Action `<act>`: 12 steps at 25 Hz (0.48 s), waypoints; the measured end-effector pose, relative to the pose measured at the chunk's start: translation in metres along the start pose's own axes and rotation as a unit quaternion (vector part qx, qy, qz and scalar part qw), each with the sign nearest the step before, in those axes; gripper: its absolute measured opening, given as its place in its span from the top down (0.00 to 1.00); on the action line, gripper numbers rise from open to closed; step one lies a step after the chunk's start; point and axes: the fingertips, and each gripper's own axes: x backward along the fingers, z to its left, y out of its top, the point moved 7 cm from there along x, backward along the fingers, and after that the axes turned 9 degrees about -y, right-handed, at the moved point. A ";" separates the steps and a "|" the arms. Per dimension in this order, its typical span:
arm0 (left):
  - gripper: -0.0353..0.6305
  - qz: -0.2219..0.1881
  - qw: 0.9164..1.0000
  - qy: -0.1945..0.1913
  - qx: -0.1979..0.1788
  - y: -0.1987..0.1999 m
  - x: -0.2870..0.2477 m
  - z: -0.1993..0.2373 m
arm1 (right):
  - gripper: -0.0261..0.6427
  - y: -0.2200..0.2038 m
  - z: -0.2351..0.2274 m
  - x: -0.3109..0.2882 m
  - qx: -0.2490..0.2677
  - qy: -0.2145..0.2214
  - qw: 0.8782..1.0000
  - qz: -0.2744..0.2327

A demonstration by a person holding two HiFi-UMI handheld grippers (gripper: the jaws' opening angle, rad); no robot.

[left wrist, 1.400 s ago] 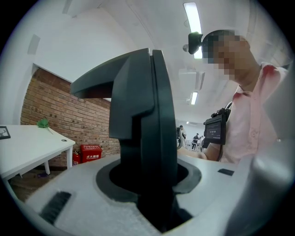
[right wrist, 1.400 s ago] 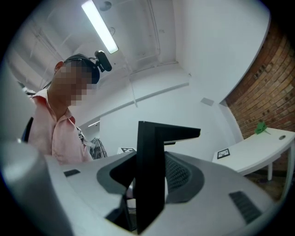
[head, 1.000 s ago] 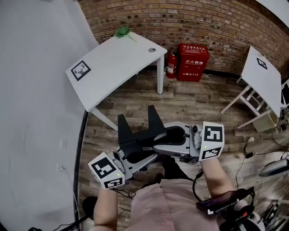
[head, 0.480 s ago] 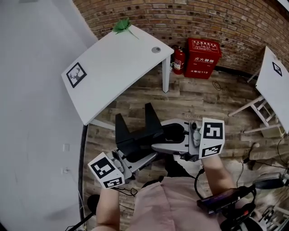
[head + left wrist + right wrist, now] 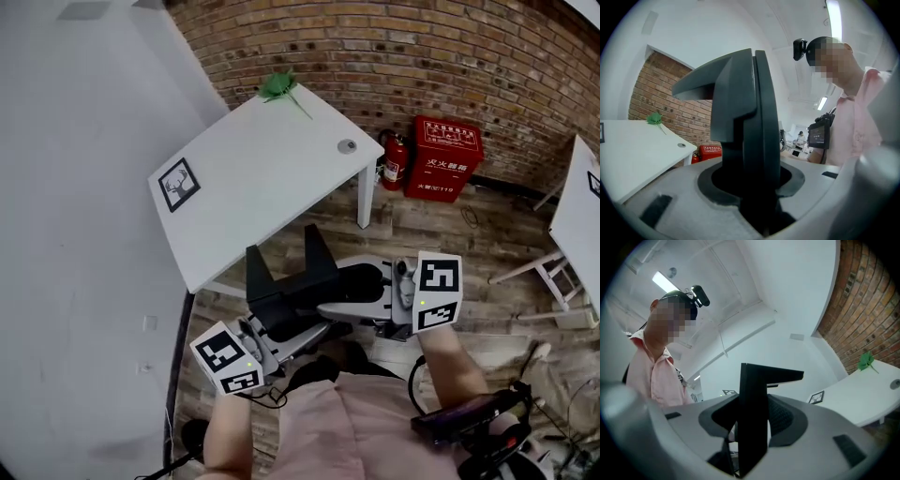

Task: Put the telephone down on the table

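**Telephone in the air, short of the table**

We see the black telephone [image 5: 298,281] carried between both grippers above the plank floor [image 5: 431,225]. It is near the front edge of the white table [image 5: 253,159] and does not touch it. The left gripper [image 5: 756,140] pinches one end and the right gripper [image 5: 754,427] the other. In each gripper view the black plates stand pressed together with no gap. Black on black, we cannot tell just where a jaw ends and the telephone begins, and its keys or face show in no view. The grey gripper housings fill the bottom of both gripper views. On the table lie a printed marker [image 5: 179,185] and, at the far corner, a small green thing [image 5: 279,86] too small to name. A second white table [image 5: 583,216] is cut off at the right edge.
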 end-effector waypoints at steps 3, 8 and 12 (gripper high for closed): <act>0.69 -0.004 1.000 0.013 -0.003 0.007 0.003 0.016 | 0.70 0.007 -0.017 -0.011 0.002 0.013 1.000 0.005; 0.69 -0.013 1.000 0.027 -0.001 0.011 0.014 0.052 | 0.70 0.011 -0.050 -0.036 0.003 0.025 1.000 0.018; 0.69 -0.021 0.999 0.032 0.002 0.015 0.025 0.092 | 0.70 0.015 -0.084 -0.062 0.002 0.029 0.999 0.028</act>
